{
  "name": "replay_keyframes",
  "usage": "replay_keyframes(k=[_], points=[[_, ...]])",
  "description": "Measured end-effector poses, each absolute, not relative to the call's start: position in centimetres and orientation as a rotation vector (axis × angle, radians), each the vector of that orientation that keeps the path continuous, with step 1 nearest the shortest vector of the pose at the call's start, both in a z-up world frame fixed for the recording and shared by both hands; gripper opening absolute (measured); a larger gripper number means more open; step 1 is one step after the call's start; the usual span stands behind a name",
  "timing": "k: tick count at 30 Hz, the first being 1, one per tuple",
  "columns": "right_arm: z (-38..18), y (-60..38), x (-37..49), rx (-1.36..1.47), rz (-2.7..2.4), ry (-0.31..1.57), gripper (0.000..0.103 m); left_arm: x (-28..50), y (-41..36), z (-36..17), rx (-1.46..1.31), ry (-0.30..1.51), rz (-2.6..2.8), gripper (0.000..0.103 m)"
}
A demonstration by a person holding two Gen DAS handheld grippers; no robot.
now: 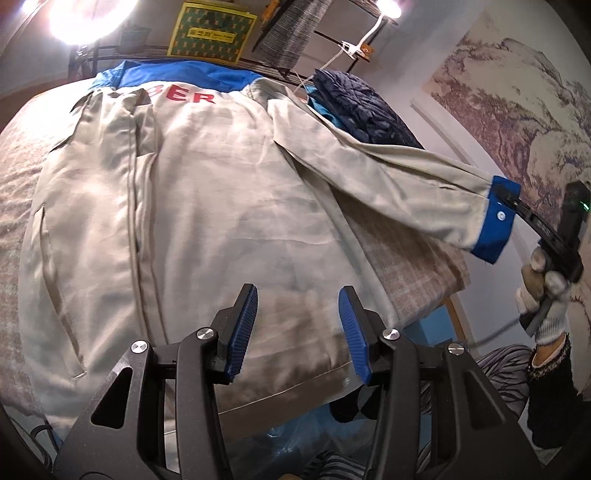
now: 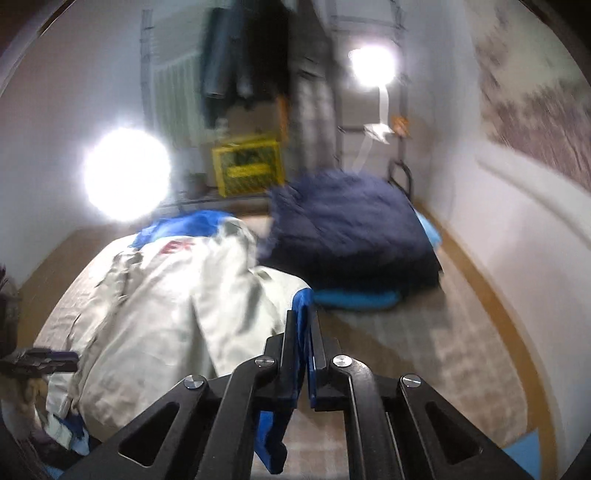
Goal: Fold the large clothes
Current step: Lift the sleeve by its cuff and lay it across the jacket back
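A beige work jacket [image 1: 207, 206] with a blue collar and red letters lies back up on the table. Its right sleeve [image 1: 399, 173] is lifted off the table and stretched out to the right. My right gripper [image 1: 511, 201] is shut on the sleeve's blue cuff [image 1: 495, 229], held by a white-gloved hand [image 1: 546, 295]. In the right wrist view the blue cuff [image 2: 303, 321] is pinched between the shut jaws of the right gripper [image 2: 304, 317], and the jacket [image 2: 155, 317] lies below. My left gripper [image 1: 298, 295] stands open above the jacket's hem, with nothing between its fingers.
A folded dark navy quilted garment [image 1: 369, 107] lies on a light blue one at the table's far right, also in the right wrist view [image 2: 351, 236]. A yellow box [image 1: 210, 31] and wire shelving stand behind. Two bright lamps shine. A checked cloth [image 1: 410, 266] covers the table.
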State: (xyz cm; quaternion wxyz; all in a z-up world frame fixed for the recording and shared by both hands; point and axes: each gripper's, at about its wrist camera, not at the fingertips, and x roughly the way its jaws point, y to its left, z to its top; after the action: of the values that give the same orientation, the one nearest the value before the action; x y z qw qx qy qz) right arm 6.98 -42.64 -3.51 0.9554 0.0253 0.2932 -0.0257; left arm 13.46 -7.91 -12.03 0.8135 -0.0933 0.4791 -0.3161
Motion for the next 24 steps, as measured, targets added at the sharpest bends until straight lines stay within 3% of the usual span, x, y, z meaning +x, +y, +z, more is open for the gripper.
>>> replay_keyframes(k=[7,14,24], points=[[-4.2,-31.3,7.8,-0.11,0.265,0.59,0.001,14.3,-4.8,-11.2,-0.29,0.995,-0.616,0.047],[-8.9,-20.5,8.0,-0.287,0.539,0.69,0.001,15.6,-1.1,-11.3,-0.398,1.001,-0.552,0.047],[-16.8,-13.9,6.7,-0.501,0.76,0.869,0.001,17.7,0.9,-13.0,-0.429,1.063,-0.499,0.047]])
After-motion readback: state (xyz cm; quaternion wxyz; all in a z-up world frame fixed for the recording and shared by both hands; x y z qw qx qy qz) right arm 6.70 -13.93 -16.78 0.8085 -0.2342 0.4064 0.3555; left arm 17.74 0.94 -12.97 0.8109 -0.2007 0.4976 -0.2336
